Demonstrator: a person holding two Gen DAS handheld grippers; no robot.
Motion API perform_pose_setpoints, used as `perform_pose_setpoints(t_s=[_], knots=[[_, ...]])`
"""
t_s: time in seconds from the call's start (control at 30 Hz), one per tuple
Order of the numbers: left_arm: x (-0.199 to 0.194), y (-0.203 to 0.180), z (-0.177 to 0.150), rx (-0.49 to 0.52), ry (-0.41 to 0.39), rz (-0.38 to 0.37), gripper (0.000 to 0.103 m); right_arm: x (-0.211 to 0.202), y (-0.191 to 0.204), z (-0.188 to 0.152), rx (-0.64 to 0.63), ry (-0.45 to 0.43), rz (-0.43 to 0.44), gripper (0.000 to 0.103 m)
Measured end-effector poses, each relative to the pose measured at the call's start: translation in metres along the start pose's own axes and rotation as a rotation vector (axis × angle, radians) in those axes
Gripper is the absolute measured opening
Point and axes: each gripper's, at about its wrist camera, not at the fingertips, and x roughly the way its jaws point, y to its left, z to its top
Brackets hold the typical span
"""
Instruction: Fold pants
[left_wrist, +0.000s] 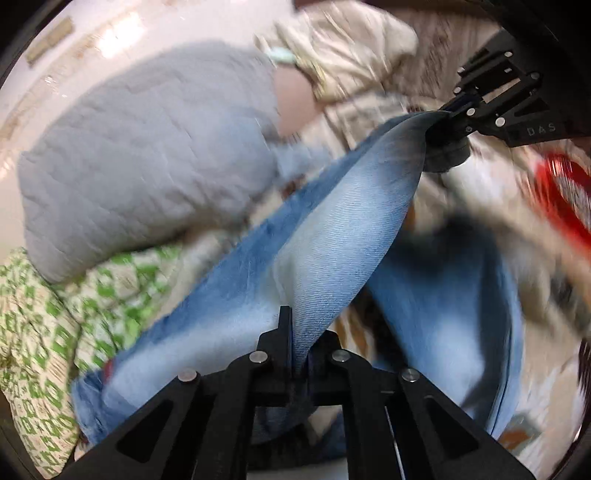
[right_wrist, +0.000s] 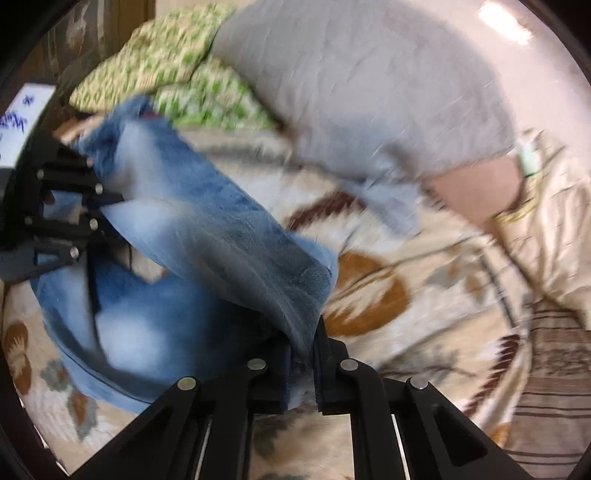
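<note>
Patterned bedspread (right_wrist: 388, 332), grey pillow (right_wrist: 369, 92), green-checked pillows (right_wrist: 166, 55), jeans (right_wrist: 147, 325) draped

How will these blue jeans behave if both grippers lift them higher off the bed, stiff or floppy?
Probably floppy: the jeans sag in a loose band between the left gripper and right gripper, both shut on denim. Likely fairly heavy for cloth, since the free part hangs down in thick folds. Slipping seems unlikely; the weave looks coarse.
</note>
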Motion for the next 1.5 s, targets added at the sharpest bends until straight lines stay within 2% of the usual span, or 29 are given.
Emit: perform_pose_setpoints(t_s=[0.1, 0.17, 0.3, 0.43, 0.47, 0.5, 0.53, 0.57, 0.6, 0.63, 0.7, 0.83, 0.97, 1.03, 1.13, 1.2, 1.27, 1.33, 1.4, 1.5], knots=[[0.006, 0.009, 0.028, -0.041, -0.022, -0.001, 0.005, -0.015, -0.028, 0.024, 0.077, -0.004, -0.035, 0.009], [0.031, 0.016, 0.04, -0.07, 0.021, -0.007, 0.005, -0.002, -0.046, 0.038, 0.13, 0.043, -0.041, 0.009], [0.087, 0.014, 0.038, -0.12, 0.127, -0.052, 0.005, 0.059, -0.064, 0.038, 0.204, 0.167, -0.048, 0.009], [0.116, -0.002, 0.024, -0.096, 0.199, -0.055, 0.01, 0.109, -0.071, 0.016, 0.268, 0.251, -0.03, 0.009], [0.115, -0.004, 0.023, -0.093, 0.201, -0.053, 0.018, 0.114, -0.072, 0.011, 0.291, 0.258, -0.02, 0.014], [0.112, -0.005, 0.022, -0.098, 0.203, -0.062, 0.046, 0.114, -0.074, 0.008, 0.302, 0.262, -0.021, 0.018], [0.107, -0.005, 0.022, -0.104, 0.202, -0.071, 0.065, 0.11, -0.076, 0.005, 0.309, 0.264, -0.031, 0.035], [0.103, -0.005, 0.023, -0.108, 0.195, -0.062, 0.09, 0.104, -0.078, 0.002, 0.317, 0.258, -0.05, 0.069], [0.09, -0.004, 0.023, -0.113, 0.17, -0.043, 0.092, 0.094, -0.081, -0.001, 0.324, 0.238, -0.067, 0.083], [0.083, -0.003, 0.025, -0.118, 0.156, -0.052, 0.092, 0.081, -0.082, -0.002, 0.329, 0.203, -0.078, 0.09], [0.061, 0.0, 0.024, -0.142, 0.124, -0.091, 0.092, 0.052, -0.087, -0.009, 0.362, 0.148, -0.07, 0.09], [0.012, -0.004, 0.025, -0.145, 0.052, -0.147, 0.092, 0.005, -0.087, -0.027, 0.468, 0.069, 0.012, 0.09], [-0.012, -0.016, 0.019, -0.083, -0.034, -0.284, 0.092, -0.02, -0.073, -0.057, 0.58, 0.027, 0.155, 0.09], [-0.012, -0.022, 0.013, -0.029, -0.061, -0.335, 0.092, -0.02, -0.064, -0.075, 0.636, 0.029, 0.237, 0.09], [-0.002, -0.032, 0.008, -0.002, -0.026, -0.38, 0.092, -0.008, -0.057, -0.093, 0.739, 0.084, 0.357, 0.089], [0.009, -0.037, 0.006, -0.001, -0.02, -0.385, 0.092, 0.003, -0.055, -0.096, 0.77, 0.107, 0.398, 0.082], [0.018, -0.038, 0.003, -0.011, -0.019, -0.393, 0.092, 0.016, -0.054, -0.097, 0.811, 0.122, 0.455, 0.064], [0.031, -0.04, 0.0, -0.017, -0.006, -0.404, 0.088, 0.025, -0.053, -0.095, 0.827, 0.13, 0.473, 0.058], [0.042, -0.043, 0.0, -0.014, 0.015, -0.425, 0.079, 0.036, -0.052, -0.091, 0.832, 0.147, 0.463, 0.058], [0.062, -0.045, 0.002, -0.021, 0.043, -0.421, 0.078, 0.052, -0.053, -0.086, 0.862, 0.171, 0.476, 0.058]])
